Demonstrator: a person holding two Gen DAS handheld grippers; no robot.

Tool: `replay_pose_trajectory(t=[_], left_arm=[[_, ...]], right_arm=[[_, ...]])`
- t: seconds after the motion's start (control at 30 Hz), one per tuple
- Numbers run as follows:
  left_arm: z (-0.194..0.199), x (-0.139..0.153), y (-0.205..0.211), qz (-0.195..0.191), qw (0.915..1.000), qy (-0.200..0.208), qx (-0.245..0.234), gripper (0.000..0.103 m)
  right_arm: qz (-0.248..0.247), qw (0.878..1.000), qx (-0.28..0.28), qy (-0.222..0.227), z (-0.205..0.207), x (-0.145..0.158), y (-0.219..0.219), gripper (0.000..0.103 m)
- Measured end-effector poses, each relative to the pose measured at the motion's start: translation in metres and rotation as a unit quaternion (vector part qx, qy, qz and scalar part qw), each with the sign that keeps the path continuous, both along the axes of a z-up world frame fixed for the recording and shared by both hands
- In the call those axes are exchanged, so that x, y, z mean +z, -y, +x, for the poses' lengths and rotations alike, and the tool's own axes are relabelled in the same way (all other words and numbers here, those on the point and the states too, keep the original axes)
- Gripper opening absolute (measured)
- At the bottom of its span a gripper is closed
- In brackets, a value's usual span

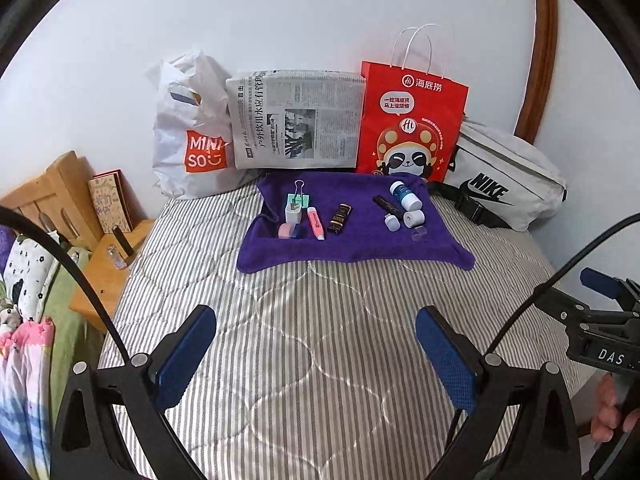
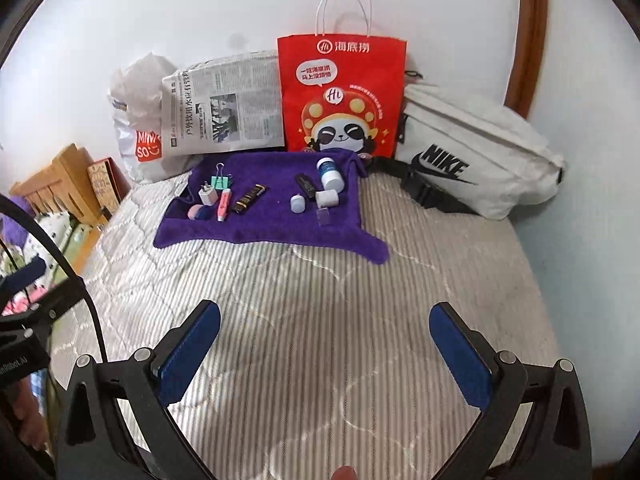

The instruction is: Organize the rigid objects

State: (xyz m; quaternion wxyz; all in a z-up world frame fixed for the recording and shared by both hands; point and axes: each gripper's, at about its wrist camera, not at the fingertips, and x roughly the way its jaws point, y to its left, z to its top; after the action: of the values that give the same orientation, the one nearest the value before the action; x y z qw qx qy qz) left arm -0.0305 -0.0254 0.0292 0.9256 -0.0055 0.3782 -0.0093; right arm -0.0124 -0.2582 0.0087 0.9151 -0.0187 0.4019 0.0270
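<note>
Both claws wide open and empty, left claw [image 1: 316, 354] and right claw [image 2: 325, 354], hanging over bare striped bed [image 1: 320, 320]. Small stuff all up ahead on the purple towel [image 1: 352, 248], well apart from either. Pink highlighter [image 1: 316, 223] pointing roughly away, nearer the left one probably.

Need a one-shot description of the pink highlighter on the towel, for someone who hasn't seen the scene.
Find the purple towel on the striped bed. In its left cluster, the pink highlighter lies between the white charger plug and the black-and-gold tube. It is the only long pink pen shape there.
</note>
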Motion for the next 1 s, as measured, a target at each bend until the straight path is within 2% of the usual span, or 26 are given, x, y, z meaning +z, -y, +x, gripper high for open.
replay_pose_trajectory(t=[0.43, 0.67, 0.8, 1.0], left_arm=[[-0.009, 0.014, -0.003, 0.006, 1.0, 0.006, -0.002, 0.101], [-0.006, 0.012, -0.001, 0.004, 1.0, 0.001, -0.004, 0.101], [-0.005, 0.01, 0.002, -0.015, 0.9997, -0.006, -0.019, 0.101], [-0.006, 0.006, 0.006, -0.008, 0.9998, -0.009, -0.016, 0.101]], right_arm=[[0.0, 1.0, 0.0, 0.004, -0.005, 0.006, 0.001, 0.103], [0.004, 1.0, -0.008, 0.002, -0.007, 0.006, 0.005, 0.103], [0.005, 1.0, -0.01, 0.004, -0.008, 0.006, 0.007, 0.103], [0.005, 1.0, -0.011, 0.005, -0.01, 0.006, 0.008, 0.103]])
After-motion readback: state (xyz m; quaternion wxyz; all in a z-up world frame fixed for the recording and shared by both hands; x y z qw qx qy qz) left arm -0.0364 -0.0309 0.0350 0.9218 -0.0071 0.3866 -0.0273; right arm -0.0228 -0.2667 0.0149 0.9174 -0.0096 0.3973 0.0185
